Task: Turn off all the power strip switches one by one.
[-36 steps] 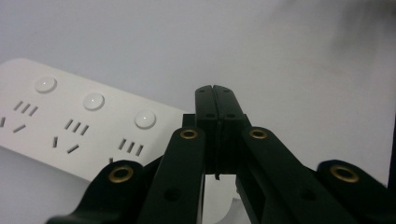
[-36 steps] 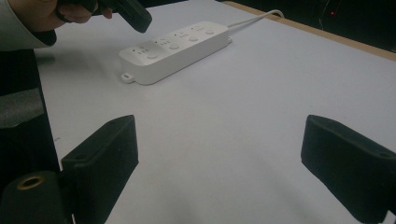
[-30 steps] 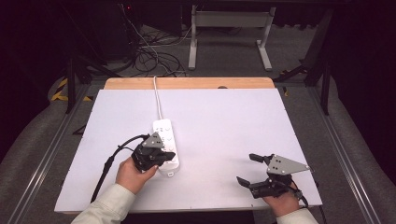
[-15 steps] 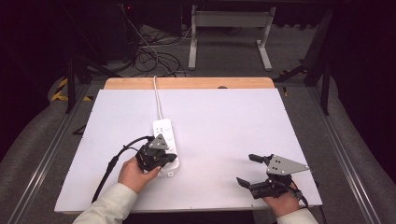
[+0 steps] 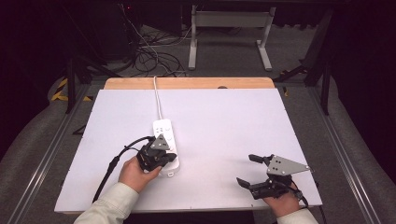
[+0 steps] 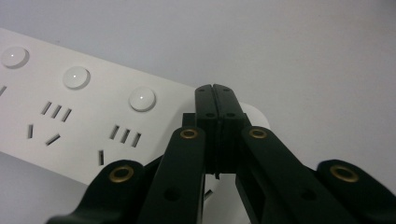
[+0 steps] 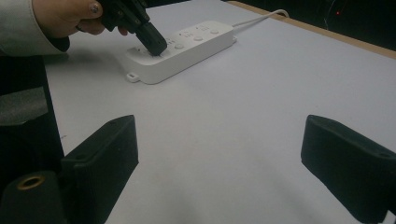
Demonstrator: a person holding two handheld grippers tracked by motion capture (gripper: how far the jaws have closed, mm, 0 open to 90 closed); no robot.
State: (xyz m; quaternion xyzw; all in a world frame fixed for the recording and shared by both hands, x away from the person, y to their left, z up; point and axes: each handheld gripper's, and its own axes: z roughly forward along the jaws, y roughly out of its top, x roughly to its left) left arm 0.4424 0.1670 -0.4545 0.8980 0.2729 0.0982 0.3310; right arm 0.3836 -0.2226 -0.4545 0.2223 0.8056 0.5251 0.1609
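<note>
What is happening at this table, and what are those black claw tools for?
A person sits at a white table with a hand-held gripper in each hand. The left hand-held gripper has its jaws shut together, and its tip is lowered onto the near end of a white plastic power strip with round buttons, as if to press one of them. The right hand-held gripper hangs over bare table with its jaws wide open, holding nothing. The strip's white cord runs off the far edge.

Bright, evenly lit tabletop — dark surroundings, soft shadows, slight blur
</note>
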